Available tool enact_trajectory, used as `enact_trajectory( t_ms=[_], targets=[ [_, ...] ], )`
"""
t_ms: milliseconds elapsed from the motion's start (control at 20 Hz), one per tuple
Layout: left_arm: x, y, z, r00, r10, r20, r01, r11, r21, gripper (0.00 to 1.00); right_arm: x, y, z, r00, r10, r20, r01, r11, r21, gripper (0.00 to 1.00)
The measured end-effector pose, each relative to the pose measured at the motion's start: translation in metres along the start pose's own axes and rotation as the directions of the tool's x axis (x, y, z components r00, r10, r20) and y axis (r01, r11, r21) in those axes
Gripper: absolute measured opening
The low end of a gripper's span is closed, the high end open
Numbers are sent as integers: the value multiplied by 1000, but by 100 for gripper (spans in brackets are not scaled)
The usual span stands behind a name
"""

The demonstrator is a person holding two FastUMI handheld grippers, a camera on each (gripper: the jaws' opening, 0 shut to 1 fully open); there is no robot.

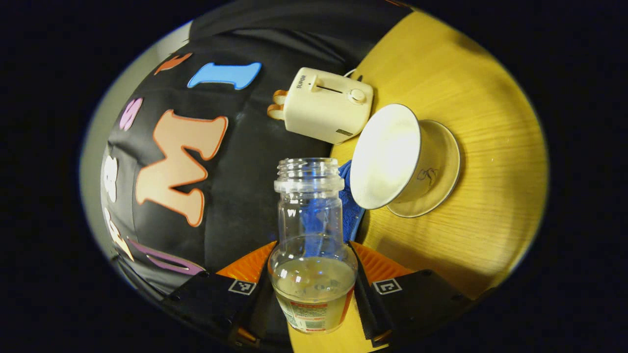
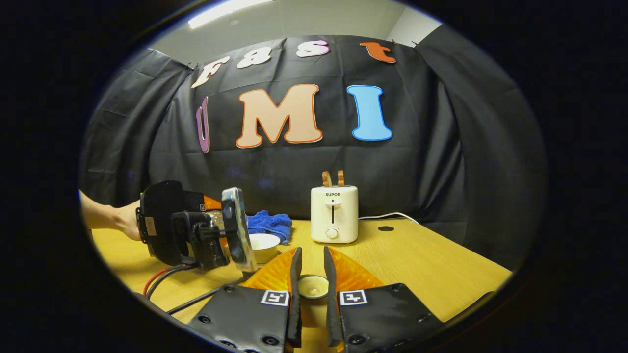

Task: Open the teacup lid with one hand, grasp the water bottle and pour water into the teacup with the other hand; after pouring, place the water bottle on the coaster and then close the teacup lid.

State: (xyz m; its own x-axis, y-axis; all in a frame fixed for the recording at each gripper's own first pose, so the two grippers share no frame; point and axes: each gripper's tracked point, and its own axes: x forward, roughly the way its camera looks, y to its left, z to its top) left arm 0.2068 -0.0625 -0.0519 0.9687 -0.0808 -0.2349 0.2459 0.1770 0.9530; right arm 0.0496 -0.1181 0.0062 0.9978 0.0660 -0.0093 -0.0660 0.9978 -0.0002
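The left hand-held gripper [image 1: 314, 274] clamps the clear uncapped plastic water bottle [image 1: 312, 245], tilted, mouth beside the white porcelain teacup's [image 1: 392, 162] rim at two o'clock. The right hand-held gripper [image 2: 312, 279] pinches the small round white teacup lid [image 2: 313, 287] above open wooden table [image 2: 417, 264].

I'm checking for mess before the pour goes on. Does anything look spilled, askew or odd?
Nothing looks spilled or damaged. The water bottle, tipped toward the open teacup, sits between the left gripper fingers; the right gripper holds the lid. That suits pouring.
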Motion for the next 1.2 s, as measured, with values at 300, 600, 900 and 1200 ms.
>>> enact_trajectory(
  t_ms=[300,600,900,1200],
  targets=[
    [3,10,-4,999,-24,-42,32,978,204,70,0,-1,1,1000,0,1,0,1000,-1,23],
    [6,20,-10,996,-34,-84,60,939,338,71,0,-1,0,1000,-1,-1,1,1000,-1,23],
    [7,23,-9,994,-36,-103,76,904,420,71,0,-4,0,1000,-9,-1,9,1000,-2,23],
    [9,38,-11,993,-11,-121,71,859,507,71,2,-3,0,1000,-6,-1,6,1000,-1,23]
  ],
)
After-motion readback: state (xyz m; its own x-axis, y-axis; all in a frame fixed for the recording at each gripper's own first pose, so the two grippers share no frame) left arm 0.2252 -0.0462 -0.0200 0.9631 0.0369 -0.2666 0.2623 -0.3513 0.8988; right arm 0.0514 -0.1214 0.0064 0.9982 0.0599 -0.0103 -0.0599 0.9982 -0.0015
